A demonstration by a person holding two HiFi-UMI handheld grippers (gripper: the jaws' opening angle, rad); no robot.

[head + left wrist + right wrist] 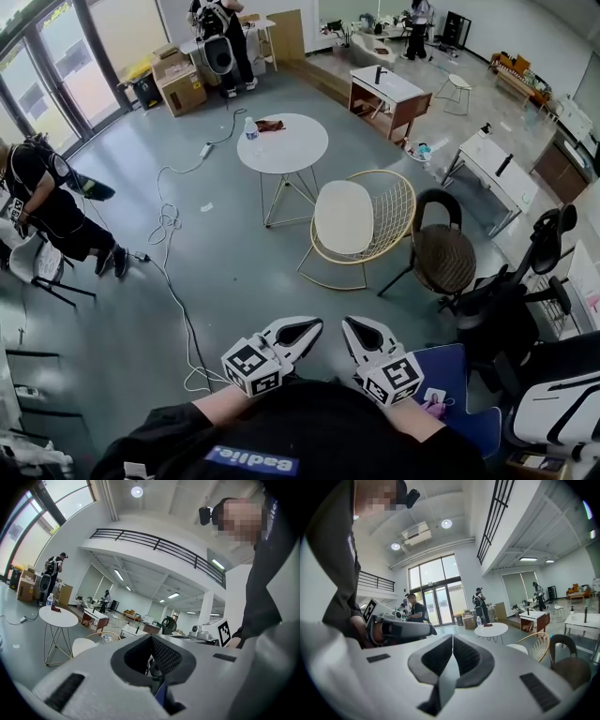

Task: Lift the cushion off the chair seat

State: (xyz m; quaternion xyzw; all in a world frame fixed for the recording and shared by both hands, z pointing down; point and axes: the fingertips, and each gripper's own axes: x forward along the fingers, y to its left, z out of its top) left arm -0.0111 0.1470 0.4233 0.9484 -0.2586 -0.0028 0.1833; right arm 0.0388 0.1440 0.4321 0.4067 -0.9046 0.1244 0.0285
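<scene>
The cream cushion [342,217] lies on the seat of the gold wire chair [396,199], in the middle of the head view. Both grippers are low in that view, close to my body and well short of the chair. My left gripper [302,329] and right gripper [359,331] stand side by side, each shut on nothing. In the left gripper view the jaws [151,637] meet, and the cushion [83,645] shows small and far at the left. In the right gripper view the shut gripper [452,637] points past the cushion [516,648] and chair [538,644] at the right.
A round white table [298,150] with a bottle [249,129] stands behind the chair. A dark chair [442,255] sits just right of it. Cables [173,286] run over the grey floor at the left. Desks and people stand around the room's edges.
</scene>
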